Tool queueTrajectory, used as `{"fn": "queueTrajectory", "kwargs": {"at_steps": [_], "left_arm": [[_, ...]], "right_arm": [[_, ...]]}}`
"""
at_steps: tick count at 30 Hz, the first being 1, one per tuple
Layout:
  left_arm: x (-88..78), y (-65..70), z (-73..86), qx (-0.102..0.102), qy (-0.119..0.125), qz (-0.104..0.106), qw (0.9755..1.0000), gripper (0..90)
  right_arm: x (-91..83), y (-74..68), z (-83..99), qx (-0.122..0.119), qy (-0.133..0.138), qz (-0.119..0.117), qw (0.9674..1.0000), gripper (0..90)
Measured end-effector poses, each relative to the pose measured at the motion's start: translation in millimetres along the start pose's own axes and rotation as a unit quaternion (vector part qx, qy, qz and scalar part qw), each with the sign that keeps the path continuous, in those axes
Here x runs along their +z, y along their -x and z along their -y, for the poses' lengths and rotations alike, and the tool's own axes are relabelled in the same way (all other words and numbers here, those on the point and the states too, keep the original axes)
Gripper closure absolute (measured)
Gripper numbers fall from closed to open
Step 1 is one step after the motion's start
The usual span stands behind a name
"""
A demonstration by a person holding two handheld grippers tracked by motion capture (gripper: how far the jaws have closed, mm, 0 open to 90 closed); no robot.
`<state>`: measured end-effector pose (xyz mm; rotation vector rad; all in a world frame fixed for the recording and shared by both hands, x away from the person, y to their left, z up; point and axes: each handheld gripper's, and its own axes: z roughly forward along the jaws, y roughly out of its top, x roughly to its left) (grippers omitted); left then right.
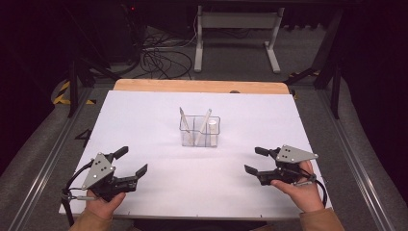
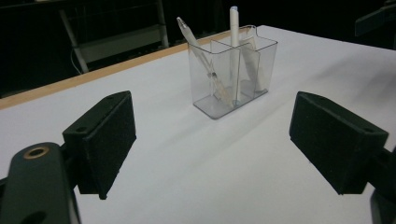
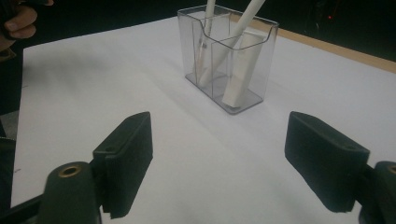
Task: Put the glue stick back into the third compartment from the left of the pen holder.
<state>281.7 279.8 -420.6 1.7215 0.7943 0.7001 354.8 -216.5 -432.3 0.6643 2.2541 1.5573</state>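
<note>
Both grippers rest at the near edge of the table, jaws spread wide, nothing between them. Left gripper (image 1: 126,166) sits at the near left corner of the white table sheet (image 1: 144,125), held in the person's left hand (image 1: 98,204); its own view shows two black pads (image 2: 109,135) well apart with bare sheet between. Right gripper (image 1: 257,161) sits at the near right, in the right hand (image 1: 300,185), likewise released and pointing inward toward the centre.

Farther out, near the middle of the sheet, stands a clear plastic organizer (image 1: 200,131), upright, divided into compartments. Contents as seen from the gripper views: a slim pen (image 2: 201,51) leaning in one compartment, a white marker (image 3: 233,39) leaning across another, and a short white block-like item (image 3: 240,74) propped in the end compartment. What that last item is cannot be told.

Judgement on progress: the three items sit inside the organizer and none lies loose on the sheet. Either the work is complete, or it has not begun; neither gripper is near the organizer.

Beyond the sheet, the bare wooden table edge (image 1: 192,85).
</note>
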Motion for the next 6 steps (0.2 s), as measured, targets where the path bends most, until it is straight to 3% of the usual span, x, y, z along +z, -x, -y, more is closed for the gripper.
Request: {"fn": "queueTrajectory", "kwargs": {"at_steps": [6], "left_arm": [[0.2, -0.4, 3.0, 0.005, -0.001, -0.006, 1.0, 14.9]], "right_arm": [[-1.6, 1.6, -0.6, 0.007, 0.004, 0.009, 0.9999, 23.9]]}}
